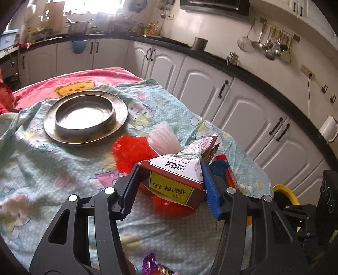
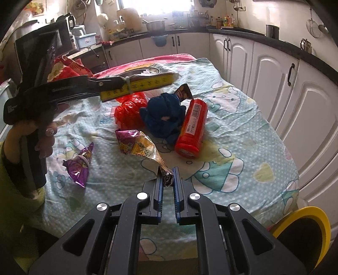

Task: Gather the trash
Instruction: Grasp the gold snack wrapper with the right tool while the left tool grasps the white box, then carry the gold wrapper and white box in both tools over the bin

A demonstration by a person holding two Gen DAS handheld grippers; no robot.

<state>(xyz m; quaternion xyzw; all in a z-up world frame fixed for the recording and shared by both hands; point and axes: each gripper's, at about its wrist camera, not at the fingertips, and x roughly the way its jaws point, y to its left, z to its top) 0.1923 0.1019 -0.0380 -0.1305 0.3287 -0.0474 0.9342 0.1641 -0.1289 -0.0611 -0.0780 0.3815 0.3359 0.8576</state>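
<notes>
**Inspector A:** Lighting source?

**Inspector B:** Daylight through the far window (image 2: 156, 5), blown out to white in both views. Interior otherwise moderately bright, colours saturated.

**Inspector A:** Glare?

**Inspector B:** Strong reflection inside the metal dish (image 1: 84, 115); a sheen on the white cabinet doors (image 1: 202, 88). Soft shadows under the wrappers on the patterned cloth (image 2: 232, 131).

**Inspector A:** Distortion?

**Inspector B:** Heavy fisheye. The black countertop (image 1: 243, 69) bows into an arc; dark vignette at all corners.

**Inspector A:** Sharpness?

**Inspector B:** Centre acceptable. The red plastic bag (image 1: 128, 150) shows smearing; the person's hand (image 2: 45, 141) and lower left edge are blurred and dim
</notes>
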